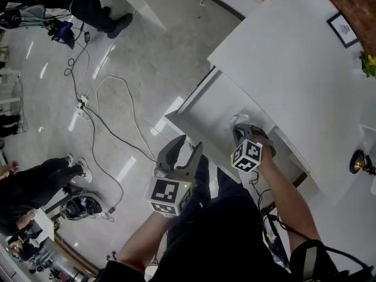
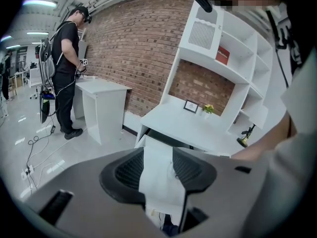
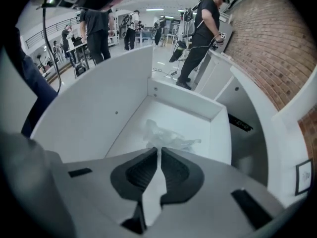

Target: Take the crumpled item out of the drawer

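1. the drawer (image 1: 202, 96) of the white desk (image 1: 294, 57) stands pulled out toward the person.
2. the right gripper (image 1: 247, 135) points steeply down into the drawer, near its right part.
3. in the right gripper view, the right gripper (image 3: 159, 151) has its jaws drawn narrow, the tips almost meeting, pinched on the near edge of the crumpled item (image 3: 166, 135).
4. the crumpled item (image 1: 238, 121) is a clear, wrinkled film. it sits within the drawer (image 3: 183, 95), just beyond the right jaw tips, well short of the far wall.
5. whether the film rests on the drawer floor or hangs above it cannot be told.
6. the left gripper (image 1: 187, 148) hovers outside the drawer, by its near left corner.
7. in the left gripper view, the left gripper (image 2: 157, 170) has its jaws wide apart with nothing between the pads; only the white drawer shows through the gap.
8. on the desk's far side stand a small framed picture (image 1: 342, 29) and yellow flowers (image 1: 369, 63).
9. cables (image 1: 100, 122) trail across the glossy floor to the left.
10. a person in black (image 2: 67, 73) stands at another white table by the brick wall (image 2: 138, 48).
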